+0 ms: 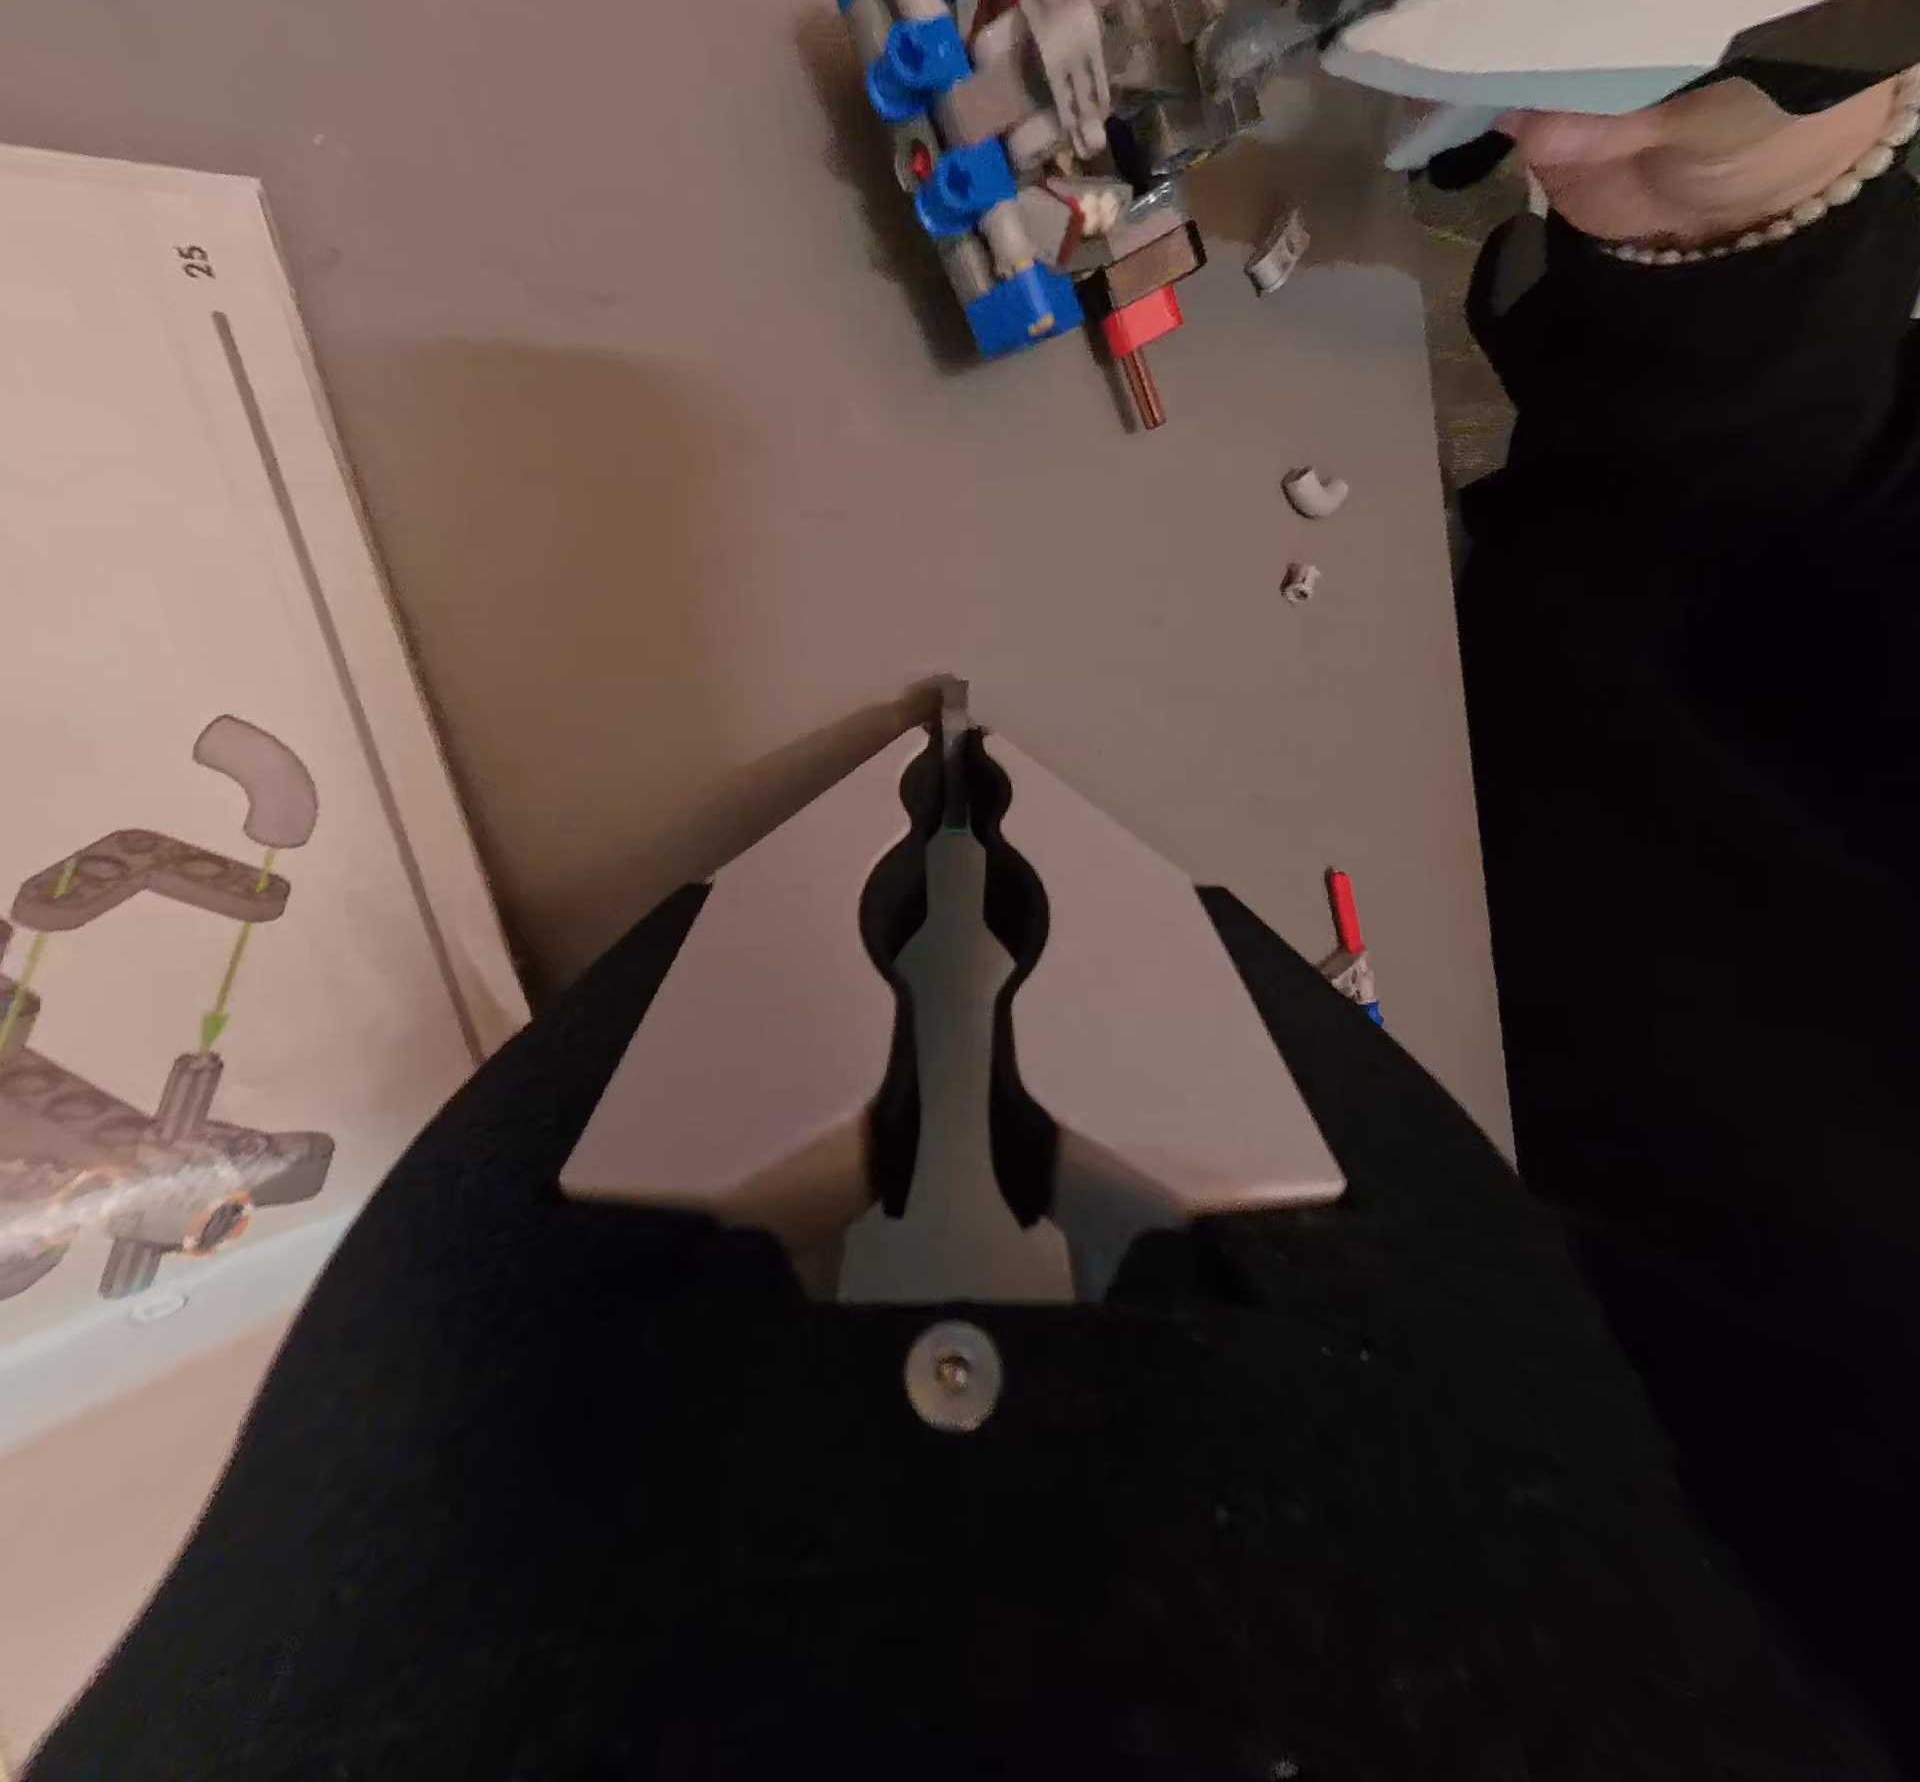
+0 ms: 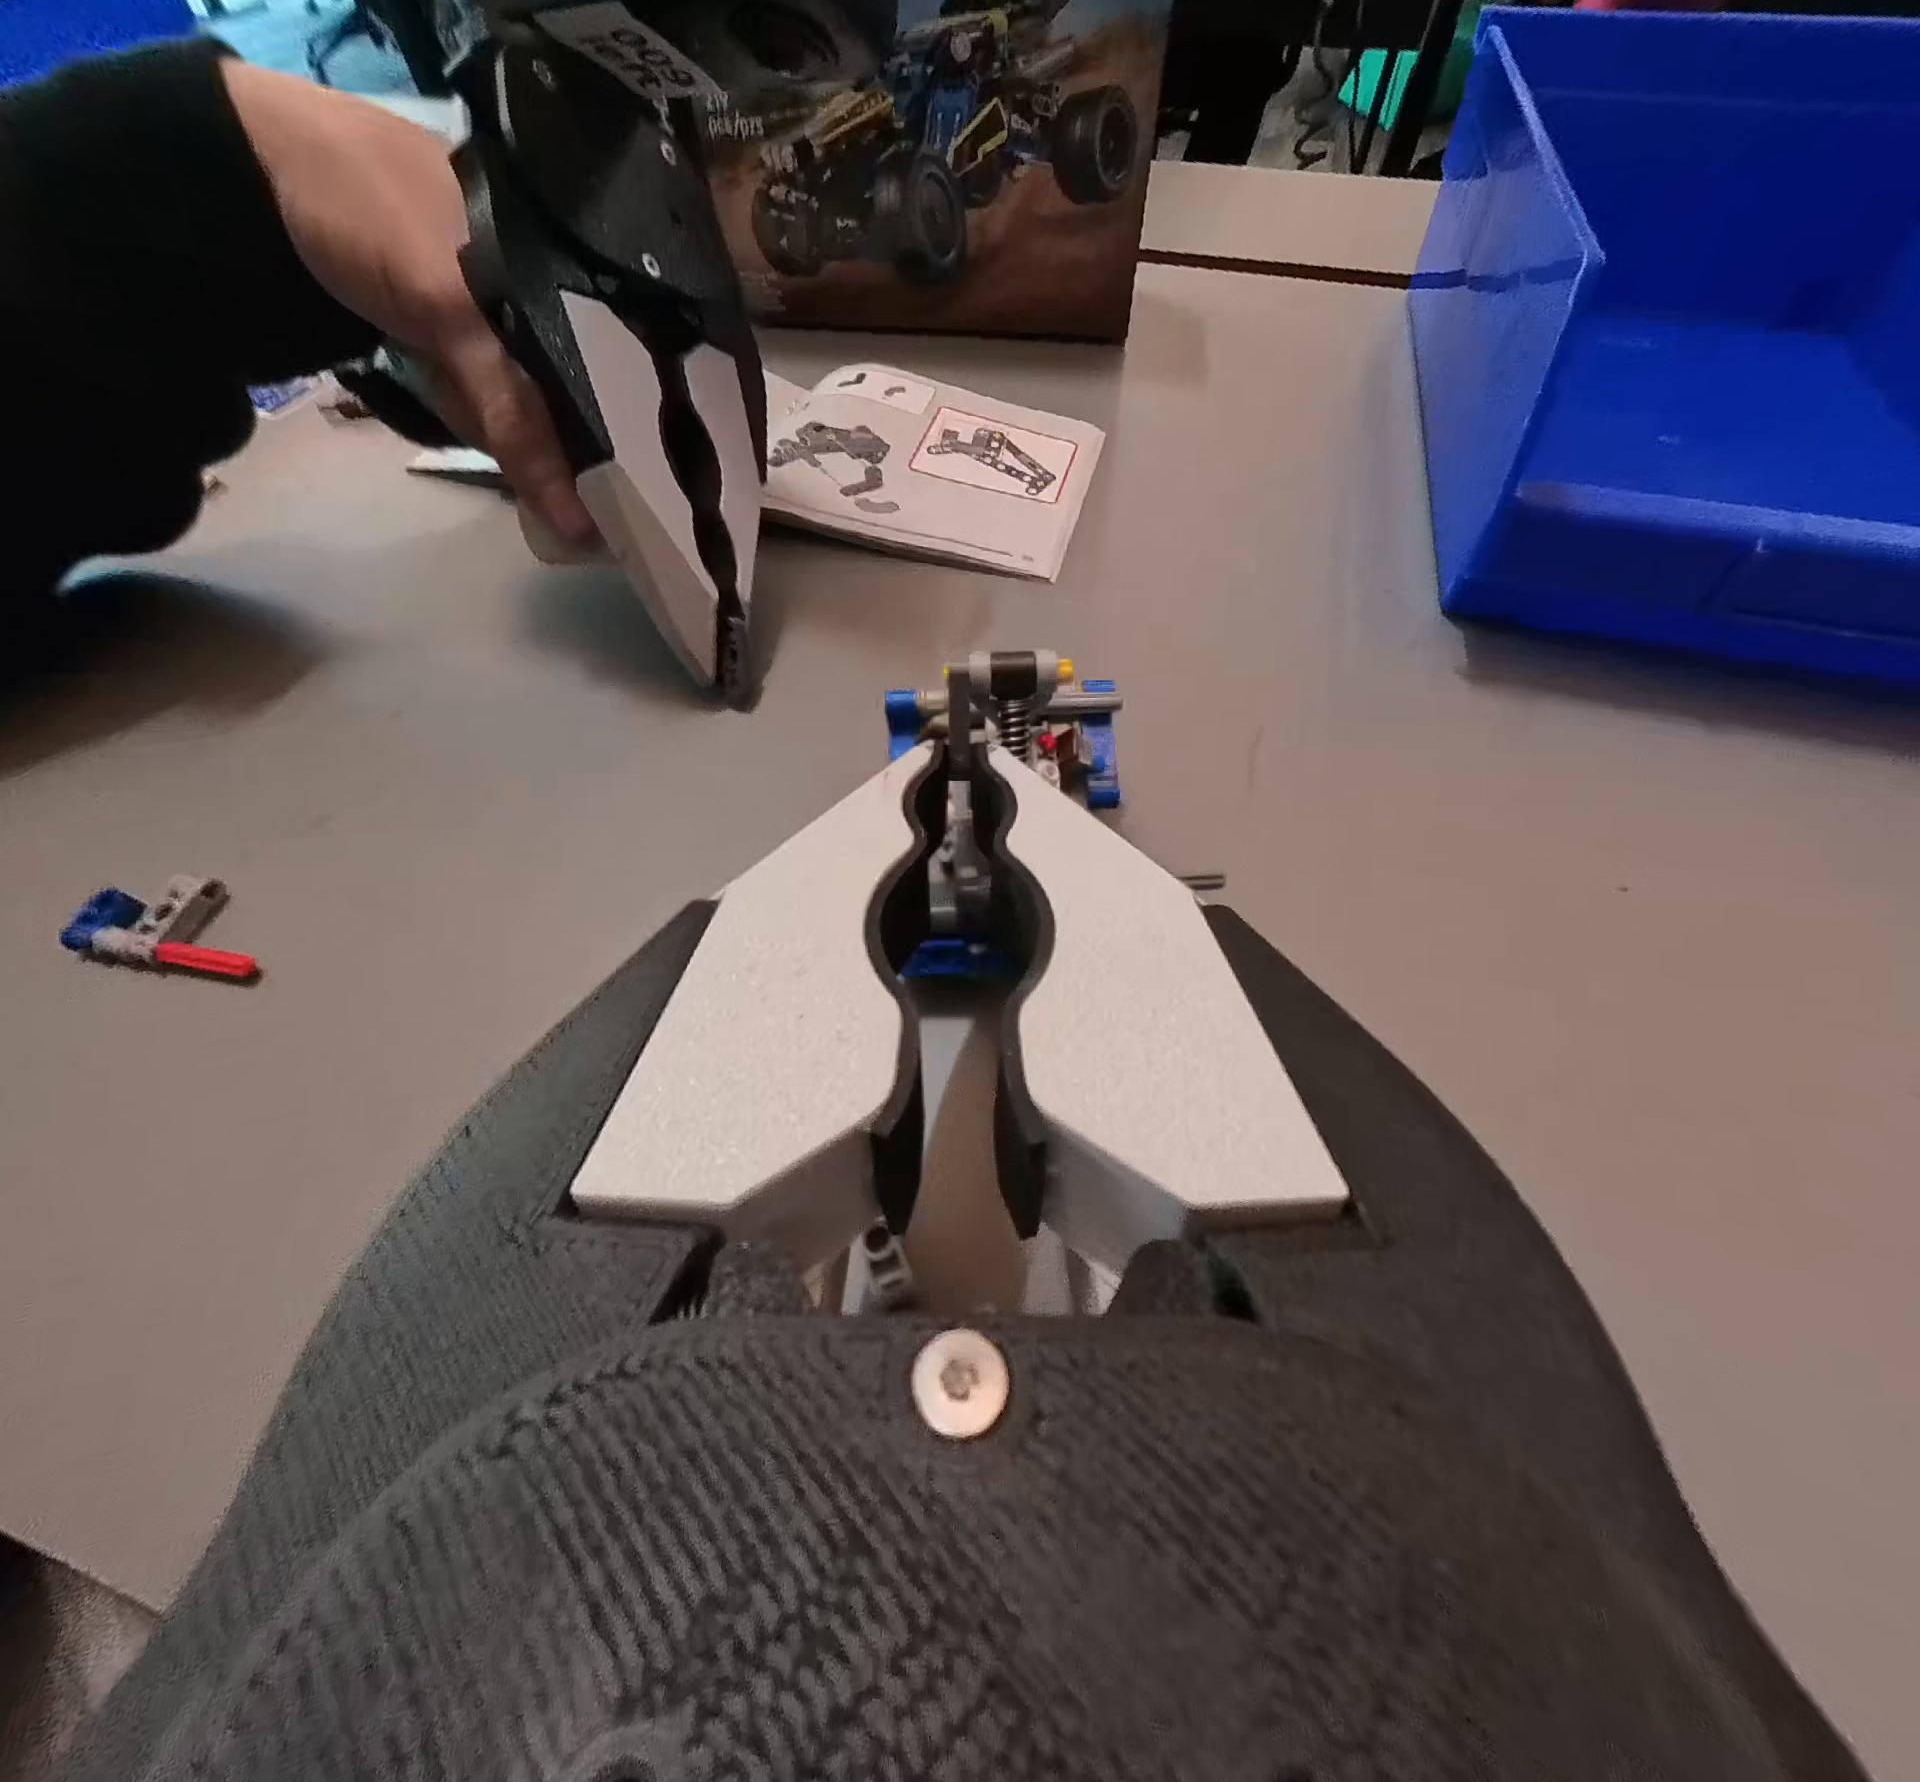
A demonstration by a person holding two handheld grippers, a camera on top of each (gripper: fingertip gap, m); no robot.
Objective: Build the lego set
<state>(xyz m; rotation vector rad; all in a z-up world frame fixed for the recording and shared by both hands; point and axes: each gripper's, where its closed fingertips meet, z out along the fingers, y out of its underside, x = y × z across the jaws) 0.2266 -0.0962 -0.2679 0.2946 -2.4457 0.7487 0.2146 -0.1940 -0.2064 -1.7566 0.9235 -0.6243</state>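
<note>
My left gripper [image 1: 956,740] is shut on a small thin grey piece [image 1: 953,698] that sticks out past its tips, low over the grey table [image 1: 675,506]. In the right wrist view the left gripper [image 2: 732,667] points down with its tips at the table, left of the brick assembly [image 2: 1039,724]. My right gripper [image 2: 963,761] is shut on an upright grey beam [image 2: 964,724] of this blue and grey assembly, which has a spring and a dark cylinder on top. In the left wrist view the assembly [image 1: 987,143] lies far ahead, with the right gripper [image 1: 1236,59] at its right side.
An open instruction booklet [image 1: 156,693] lies to the left and also shows in the right wrist view [image 2: 935,475]. A set box [image 2: 956,122] and a blue bin [image 2: 1683,330] stand behind. Small grey parts [image 1: 1314,491] and a red, blue and grey sub-piece [image 2: 156,932] lie loose.
</note>
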